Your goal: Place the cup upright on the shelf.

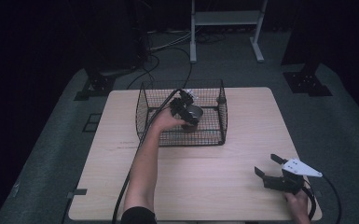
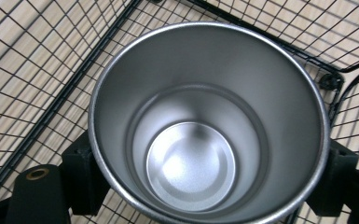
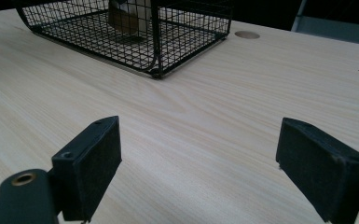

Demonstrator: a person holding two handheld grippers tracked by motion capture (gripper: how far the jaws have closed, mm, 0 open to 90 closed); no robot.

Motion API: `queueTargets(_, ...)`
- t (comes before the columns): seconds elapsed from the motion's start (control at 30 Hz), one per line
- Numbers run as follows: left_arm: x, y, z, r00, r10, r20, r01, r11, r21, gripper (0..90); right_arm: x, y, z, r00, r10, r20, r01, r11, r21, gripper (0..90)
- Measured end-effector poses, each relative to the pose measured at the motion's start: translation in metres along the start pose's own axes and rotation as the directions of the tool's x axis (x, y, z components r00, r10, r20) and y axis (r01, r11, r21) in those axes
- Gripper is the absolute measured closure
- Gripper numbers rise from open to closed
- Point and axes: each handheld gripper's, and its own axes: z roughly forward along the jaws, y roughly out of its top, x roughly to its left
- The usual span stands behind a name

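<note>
An empty steel cup (image 1: 194,114) stands upright inside a black wire basket (image 1: 182,140) at the table's far middle. My left gripper (image 1: 187,110) reaches into the basket and is shut on the cup. In the left gripper view the cup (image 2: 205,130) is seen from above, a black jaw pressed against each side, with the basket's mesh (image 2: 28,70) around it. My right gripper (image 1: 266,166) stands open near the table's front right corner, nothing between its fingers. In the right gripper view, my right gripper (image 3: 198,158) hovers just above bare wood, facing the basket (image 3: 168,46) and the cup (image 3: 128,14) behind its mesh.
The light wooden table (image 1: 214,186) has a small round hole (image 3: 247,34) past the basket. Beyond the far edge, cables (image 1: 168,46) lie on the floor near a white frame (image 1: 226,18) and dark stands (image 1: 307,79).
</note>
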Motion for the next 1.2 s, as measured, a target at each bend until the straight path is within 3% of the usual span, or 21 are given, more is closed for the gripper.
queueTargets(0.17,0.001,-0.004,0.002,1.0000,0.005,0.003,-0.005,0.9995,0.030,17.7,0.000,0.000,0.000,1.0000,0.002,-0.001,-0.002,1.000,0.001,13.3)
queueTargets(0.23,0.002,-0.007,0.002,1.0000,-0.007,0.005,0.007,0.9999,0.010,17.7,0.000,0.000,0.000,1.0000,0.002,-0.002,-0.002,1.000,0.001,13.3)
queueTargets(0.33,0.003,-0.009,0.002,0.9999,-0.014,0.005,0.013,0.9997,0.022,17.6,0.000,0.000,0.000,1.0000,0.000,-0.001,0.000,1.000,0.000,13.3)
queueTargets(0.47,0.002,-0.011,-0.001,0.9999,0.011,-0.002,-0.011,0.9986,0.051,17.4,0.000,0.000,0.000,1.0000,0.002,0.000,-0.002,1.000,-0.001,13.3)
queueTargets(0.6,0.003,-0.013,0.000,1.0000,0.001,-0.005,-0.001,0.9977,0.068,15.8,0.000,0.000,0.000,1.0000,0.003,0.000,-0.003,1.000,-0.002,13.3)
queueTargets(0.73,0.000,-0.013,-0.003,0.9998,-0.015,-0.014,0.015,0.9995,0.028,14.0,0.000,0.000,0.000,1.0000,-0.001,-0.006,0.001,1.000,-0.003,13.3)
queueTargets(0.83,0.000,-0.014,-0.004,0.9997,-0.016,-0.017,0.016,0.9993,0.034,12.8,0.000,0.000,0.000,1.0000,-0.001,-0.008,0.001,1.000,-0.003,13.3)
queueTargets(1.2,0.003,-0.019,-0.025,0.9993,-0.034,-0.013,0.034,0.9987,-0.039,7.8,0.001,0.000,0.000,0.9999,-0.009,-0.007,0.009,1.000,0.001,13.3)
